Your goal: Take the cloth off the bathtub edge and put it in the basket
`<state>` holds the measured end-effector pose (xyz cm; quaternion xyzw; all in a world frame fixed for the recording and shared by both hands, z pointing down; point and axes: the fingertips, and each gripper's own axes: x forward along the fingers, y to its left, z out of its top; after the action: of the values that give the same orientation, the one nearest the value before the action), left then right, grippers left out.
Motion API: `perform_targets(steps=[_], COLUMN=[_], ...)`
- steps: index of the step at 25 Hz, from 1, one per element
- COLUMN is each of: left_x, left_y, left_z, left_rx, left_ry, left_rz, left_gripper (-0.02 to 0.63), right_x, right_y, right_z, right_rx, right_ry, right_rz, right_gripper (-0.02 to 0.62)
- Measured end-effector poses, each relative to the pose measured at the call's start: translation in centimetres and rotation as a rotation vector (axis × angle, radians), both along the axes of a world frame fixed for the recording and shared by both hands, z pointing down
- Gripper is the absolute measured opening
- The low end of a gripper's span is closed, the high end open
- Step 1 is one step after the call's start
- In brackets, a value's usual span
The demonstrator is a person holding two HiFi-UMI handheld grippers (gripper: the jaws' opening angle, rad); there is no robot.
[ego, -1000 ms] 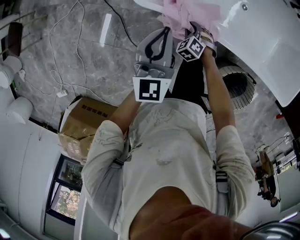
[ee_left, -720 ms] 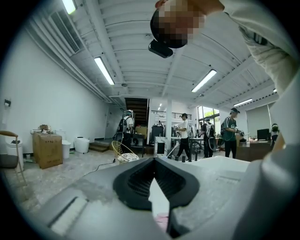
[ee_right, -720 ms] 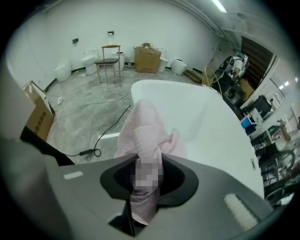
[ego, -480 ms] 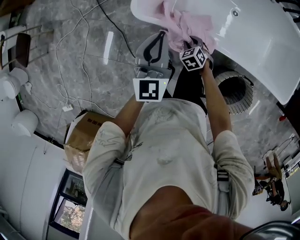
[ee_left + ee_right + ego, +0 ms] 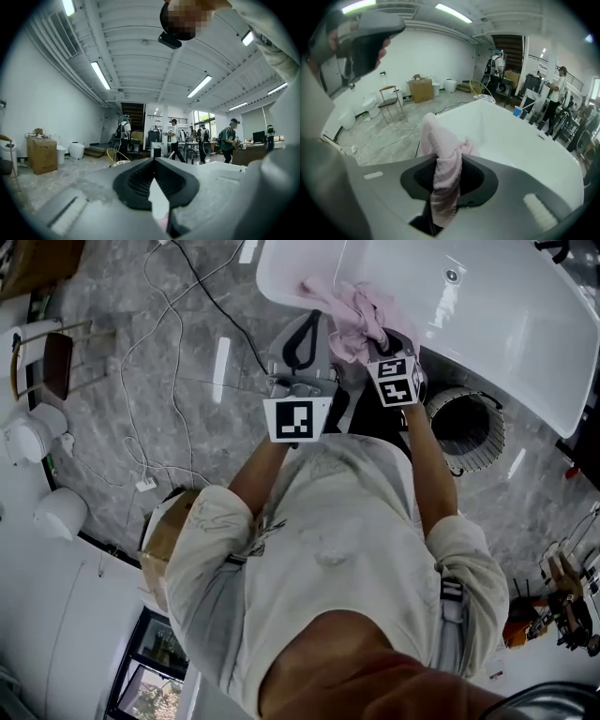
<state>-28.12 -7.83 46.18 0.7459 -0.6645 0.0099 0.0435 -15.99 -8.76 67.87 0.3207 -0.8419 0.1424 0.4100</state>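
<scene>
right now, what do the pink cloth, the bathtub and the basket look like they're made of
Cloth: soft woven fabric, probably cotton, matte pink; it bunches and folds limply.
Bathtub: glossy white, acrylic or enamel by the look; the surface is smooth with an even sheen.
Basket: ribbed pale grey wall, perhaps plastic or wicker; too small to tell.

Looking down from the head: got the bathtub (image 5: 506, 343) across the top, with the cloth (image 5: 342, 306) at its near edge, pinched in the right gripper (image 5: 377, 336). Left gripper (image 5: 312, 320) just beside that on the left, above the floor. Basket (image 5: 473, 454) on the floor right of both, tucked near the tub. Cardboard box (image 5: 161, 532) and cables (image 5: 145, 484) well off left, chair (image 5: 52, 357) further left still.
</scene>
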Motion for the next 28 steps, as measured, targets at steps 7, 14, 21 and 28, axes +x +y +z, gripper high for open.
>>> perform_targets(steps=[7, 14, 21, 28], left_x=[1.0, 1.5, 2.3, 3.9], left_y=[-0.5, -0.8, -1.5, -2.9], left_z=[-3.7, -9.3, -14.9, -19.8], left_rx=[0.066, 0.121, 0.209, 0.257], left_ry=[-0.004, -0.001, -0.052, -0.045], left_rz=[0.007, 0.038, 0.043, 0.043], left_gripper=[0.002, 0.002, 0.002, 0.002], right_x=[1.3, 1.2, 2.3, 5.9], right_y=[-1.1, -3.0, -4.3, -6.0], right_z=[-8.7, -18.5, -29.5, -40.8], right_rx=[0.124, 0.277, 0.473, 0.717], right_ry=[-0.113, -0.309, -0.462, -0.588], right_rz=[0.07, 0.148, 0.198, 0.256], right_gripper=[0.091, 0.089, 0.089, 0.089])
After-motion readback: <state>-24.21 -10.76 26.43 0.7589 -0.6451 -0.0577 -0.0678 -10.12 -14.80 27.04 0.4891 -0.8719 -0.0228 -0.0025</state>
